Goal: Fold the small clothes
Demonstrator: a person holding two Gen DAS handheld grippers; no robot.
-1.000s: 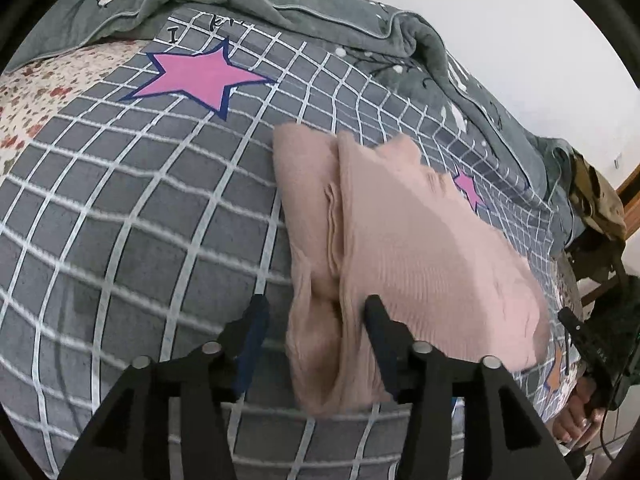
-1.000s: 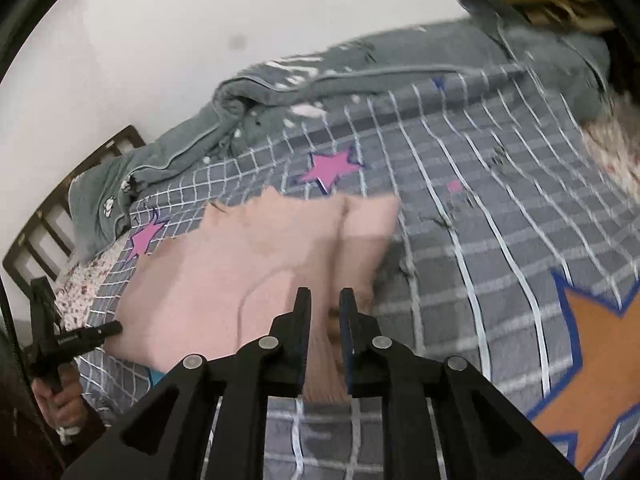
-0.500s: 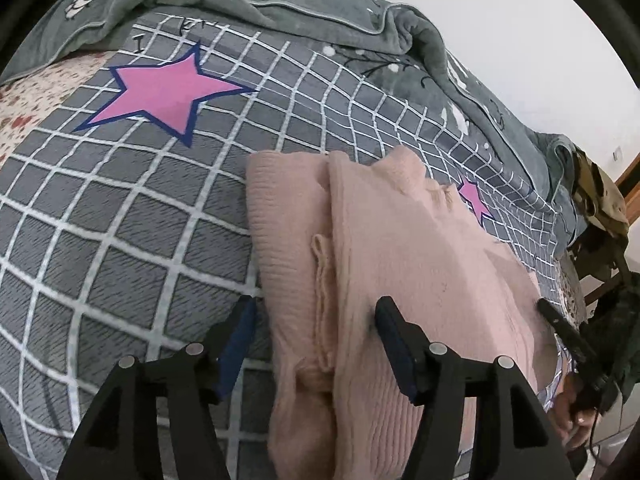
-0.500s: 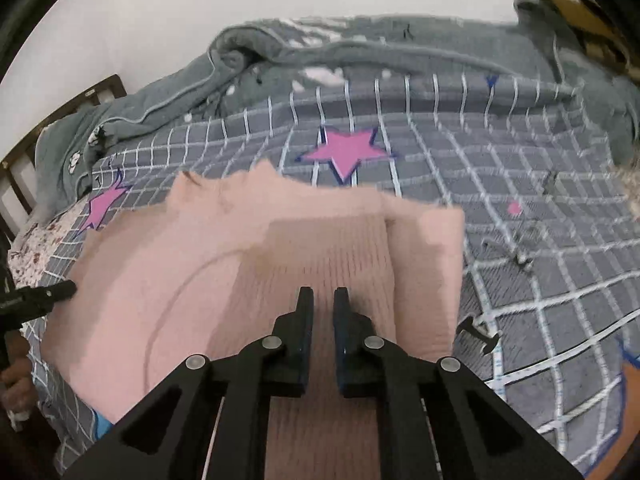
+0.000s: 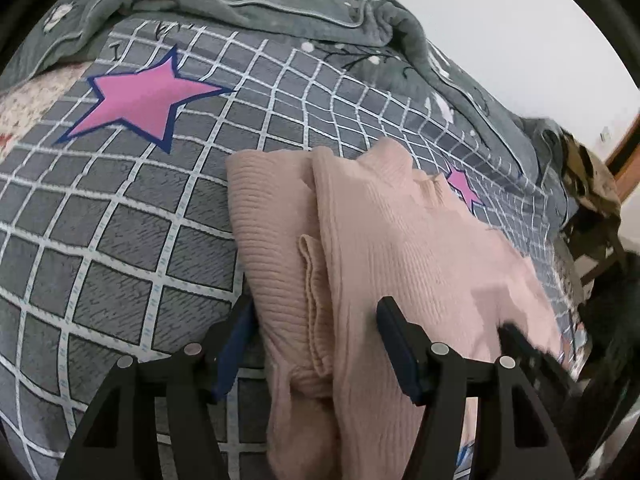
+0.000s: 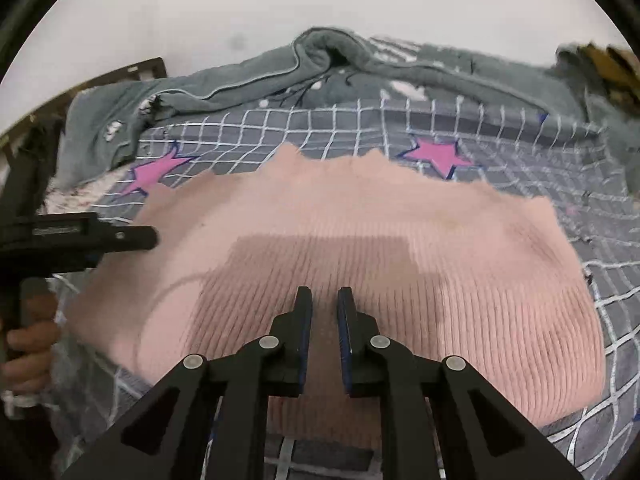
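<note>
A pink ribbed knit sweater (image 5: 392, 248) lies partly folded on the grey checked bedsheet (image 5: 120, 240). My left gripper (image 5: 316, 316) is open, its jaws straddling the sweater's folded left edge. In the right wrist view the sweater (image 6: 400, 248) spreads wide across the bed. My right gripper (image 6: 325, 304) hovers just over its near hem with jaws nearly together and nothing visibly between them. The left gripper (image 6: 120, 236) shows at the sweater's left side there, held by a hand.
A rumpled grey blanket (image 5: 320, 28) lies along the far side of the bed by the white wall. Pink stars (image 5: 144, 96) mark the sheet. A chair with a brown bag (image 5: 588, 184) stands at the right. A wooden bed frame (image 6: 132, 72) is at the left.
My right gripper has moved forward over the sweater, which now fills its view, and its jaws have parted slightly. My left gripper has stayed open astride the folded edge.
</note>
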